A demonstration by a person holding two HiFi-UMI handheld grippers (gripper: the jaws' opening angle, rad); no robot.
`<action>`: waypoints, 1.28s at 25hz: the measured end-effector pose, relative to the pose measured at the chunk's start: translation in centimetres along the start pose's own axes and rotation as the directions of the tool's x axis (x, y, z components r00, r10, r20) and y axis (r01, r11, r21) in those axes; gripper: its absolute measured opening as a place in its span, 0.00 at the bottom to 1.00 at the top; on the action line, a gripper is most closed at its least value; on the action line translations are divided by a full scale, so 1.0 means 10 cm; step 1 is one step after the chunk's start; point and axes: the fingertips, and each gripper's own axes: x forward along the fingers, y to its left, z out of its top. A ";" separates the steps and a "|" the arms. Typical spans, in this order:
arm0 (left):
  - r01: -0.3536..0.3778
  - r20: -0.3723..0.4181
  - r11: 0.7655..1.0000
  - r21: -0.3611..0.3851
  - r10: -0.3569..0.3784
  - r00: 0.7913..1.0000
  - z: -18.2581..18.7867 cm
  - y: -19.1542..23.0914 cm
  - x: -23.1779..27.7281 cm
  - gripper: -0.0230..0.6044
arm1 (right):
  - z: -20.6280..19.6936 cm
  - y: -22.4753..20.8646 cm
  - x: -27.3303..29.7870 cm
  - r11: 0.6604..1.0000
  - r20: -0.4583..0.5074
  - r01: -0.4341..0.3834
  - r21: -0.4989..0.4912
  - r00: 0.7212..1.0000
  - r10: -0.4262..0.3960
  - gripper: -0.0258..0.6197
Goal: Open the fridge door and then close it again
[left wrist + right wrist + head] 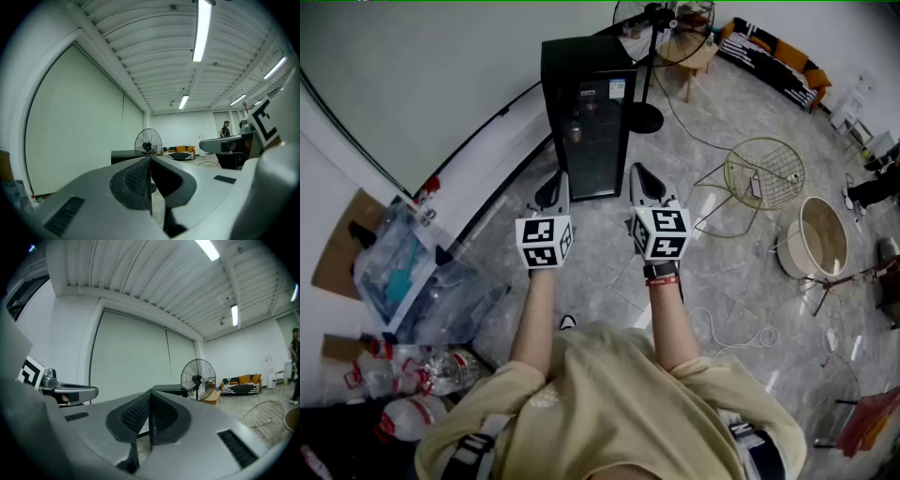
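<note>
A small black fridge (592, 122) with a glass door stands on the floor against the wall, door closed. Both grippers are held level side by side, a short way in front of it and not touching it. My left gripper (551, 191) is shut with nothing between its jaws, and so is my right gripper (645, 182). In the left gripper view the closed jaws (151, 160) point toward the fridge top (125, 154). The right gripper view shows its closed jaws (150, 397) with the fridge (169, 390) just beyond them.
A standing fan (664, 28) is right of the fridge, with a wooden stool and a sofa (778, 58) behind. A wire basket (764, 172) and a round tub (817, 239) sit to the right. Plastic bags and bottles (412, 281) lie left. A cable (727, 330) crosses the floor.
</note>
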 end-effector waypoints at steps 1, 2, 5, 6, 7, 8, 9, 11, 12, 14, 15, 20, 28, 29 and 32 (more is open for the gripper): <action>0.001 0.001 1.000 0.000 -0.001 1.000 0.00 -0.05 -0.01 0.07 | -0.02 -0.04 -0.03 1.000 -0.006 0.008 -0.002 1.000 -0.008 0.08; 0.002 0.002 1.000 0.000 -0.002 1.000 0.01 -0.09 -0.01 0.07 | -0.04 -0.07 -0.07 1.000 -0.010 0.016 -0.001 1.000 -0.016 0.08; 0.003 0.008 1.000 0.006 -0.003 1.000 0.00 -0.21 -0.02 0.07 | -0.08 -0.16 -0.16 0.999 -0.002 0.020 0.026 1.000 -0.020 0.08; 0.003 0.010 1.000 0.007 -0.003 1.000 -0.02 -0.24 -0.02 0.07 | -0.11 -0.18 -0.18 0.999 0.000 0.015 0.038 1.000 -0.015 0.08; 0.002 0.009 1.000 0.007 -0.002 1.000 -0.04 -0.27 -0.01 0.07 | -0.14 -0.20 -0.19 0.999 -0.002 0.011 0.048 1.000 -0.011 0.08; 0.002 0.004 1.000 0.006 -0.002 1.000 -0.07 -0.29 0.00 0.07 | -0.17 -0.22 -0.19 0.998 -0.006 0.006 0.056 1.000 -0.005 0.08; 0.003 -0.002 1.000 0.003 -0.002 1.000 -0.11 -0.31 0.01 0.07 | -0.21 -0.23 -0.19 0.998 -0.009 -0.001 0.063 1.000 0.002 0.08; 0.005 -0.013 1.000 -0.001 -0.005 1.000 -0.17 -0.34 0.04 0.07 | -0.25 -0.24 -0.16 0.997 -0.011 -0.019 0.075 1.000 0.019 0.08; 0.006 -0.018 1.000 0.000 -0.006 1.000 -0.19 -0.34 0.06 0.07 | -0.27 -0.24 -0.15 0.997 -0.011 -0.025 0.076 1.000 0.026 0.08; 0.006 -0.029 1.000 0.011 -0.006 1.000 -0.23 -0.35 0.12 0.07 | -0.29 -0.24 -0.11 0.997 -0.008 -0.035 0.075 0.999 0.035 0.08; 0.003 -0.038 1.000 0.018 -0.003 0.999 -0.26 -0.34 0.15 0.07 | -0.29 -0.23 -0.08 0.996 -0.004 -0.039 0.078 0.999 0.039 0.08; -0.005 -0.061 1.000 0.007 0.005 0.998 -0.44 -0.19 0.34 0.07 | -0.40 -0.21 0.18 0.995 -0.007 -0.045 0.087 0.999 0.046 0.08; -0.005 -0.053 1.000 0.002 0.005 0.999 -0.53 0.29 1.02 0.07 | -0.45 -0.22 1.02 0.998 -0.025 -0.042 0.052 0.999 0.043 0.08; -0.007 -0.050 1.000 -0.005 0.007 0.999 -0.52 0.36 1.11 0.07 | -0.44 -0.23 1.13 0.998 -0.025 -0.041 0.054 0.999 0.042 0.08; -0.012 -0.049 1.000 -0.016 0.011 0.999 -0.51 0.60 1.37 0.07 | -0.40 -0.26 1.47 0.998 -0.028 -0.035 0.054 0.999 0.037 0.08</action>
